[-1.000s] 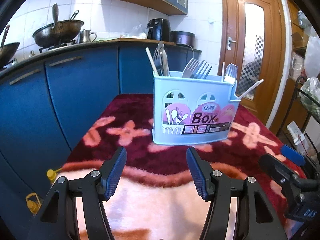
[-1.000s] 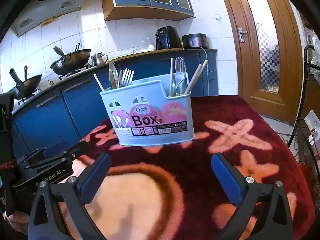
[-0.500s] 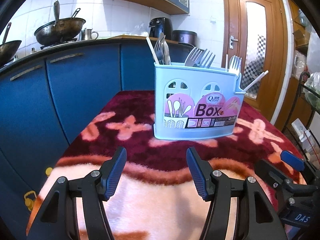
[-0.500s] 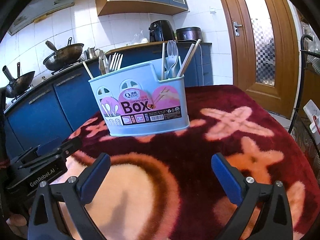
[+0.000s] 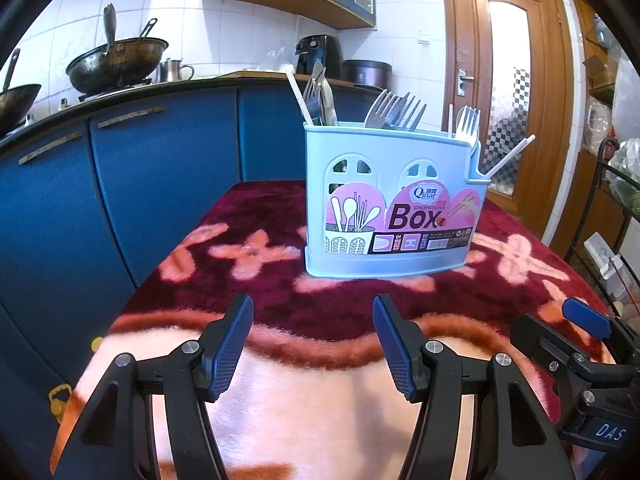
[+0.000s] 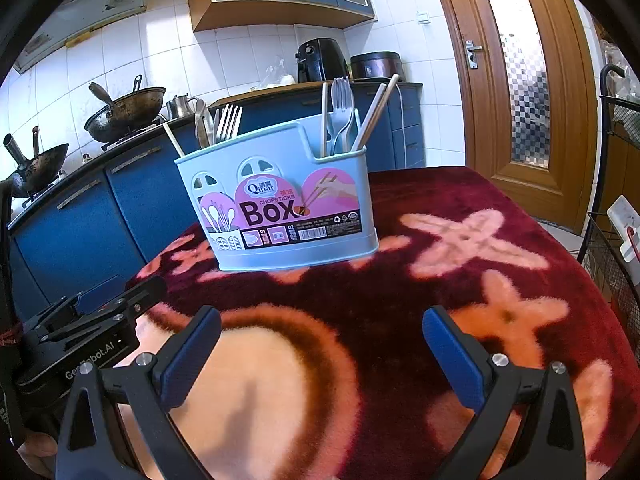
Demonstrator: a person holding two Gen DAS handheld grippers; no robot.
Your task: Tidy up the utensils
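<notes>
Left wrist view shows your left gripper (image 5: pixel 312 344) with its fingers spread and nothing between them, held above the table (image 5: pixel 280 400), which is covered by a red and pink floral cloth. The blue utensil box (image 5: pixel 390 204) stands upright on that cloth, ahead of the fingers and well apart from them. Metal forks (image 5: pixel 394 110) rise from its middle section, a white plastic fork (image 5: pixel 468 122) and a leaning white stick (image 5: pixel 510 156) sit in the lower side compartment, and a further stick and what look like knife blades (image 5: pixel 320 96) stand at the far left. Your right gripper (image 6: pixel 320 344) is likewise spread wide and empty, aimed at the same box from the other side. No loose utensil is visible anywhere on the cloth in either view; the part nearest you is hidden behind the gripper bodies. Judgement: the task appears complete or very nearly so, since every utensil in sight is already standing in the box. What may remain is sorting by type, as sticks appear at both ends of the box, though compartment boundaries inside cannot be made out.
</notes>
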